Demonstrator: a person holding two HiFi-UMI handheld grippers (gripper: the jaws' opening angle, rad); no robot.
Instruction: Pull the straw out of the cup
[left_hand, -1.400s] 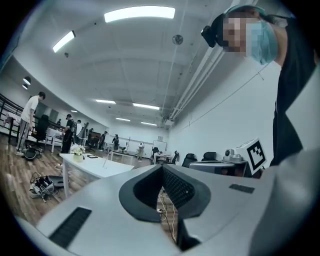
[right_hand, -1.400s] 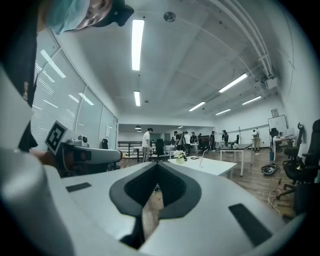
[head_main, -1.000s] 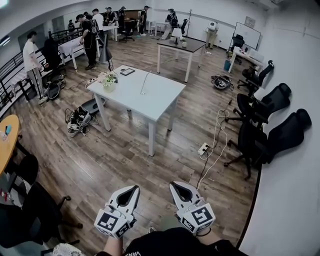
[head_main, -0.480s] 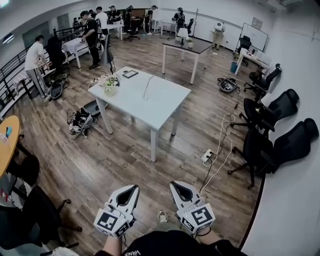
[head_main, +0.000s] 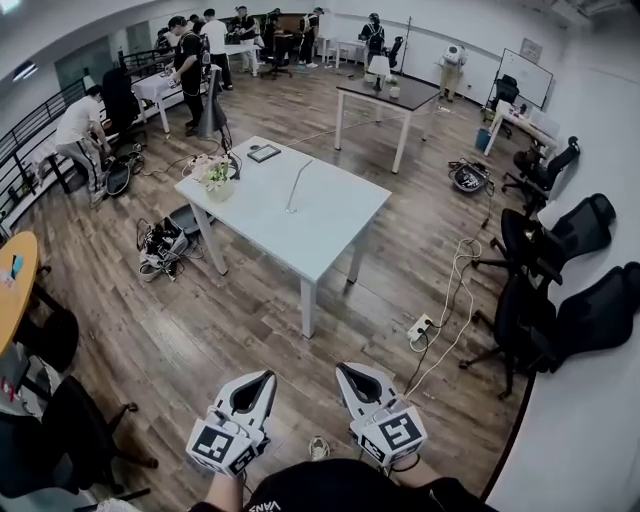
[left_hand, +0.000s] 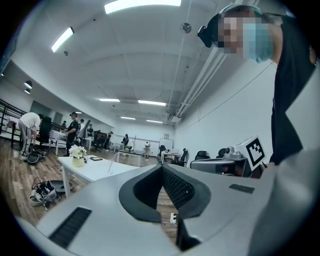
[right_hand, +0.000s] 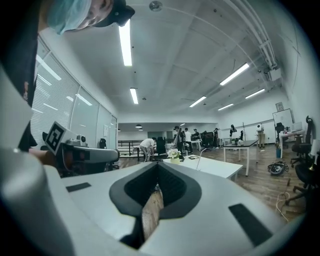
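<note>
— Claws, how do they stand?
— Both of mine are closed, tips meeting, with nothing between them. My left claw (head_main: 262, 377) and right claw (head_main: 345, 370) sit side by side, low over the wood floor (head_main: 250, 320).
— And the straw?
— A thin bent stem that I take for the straw (head_main: 294, 186) stands on the white table (head_main: 335, 220), well ahead of both claws, with the flowers (head_main: 218, 175) to its left. The cup is too small to make out.

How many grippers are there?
2. The left gripper sits low in the head view, left of middle; the right gripper is beside it. Both are shut, holding nothing.
</note>
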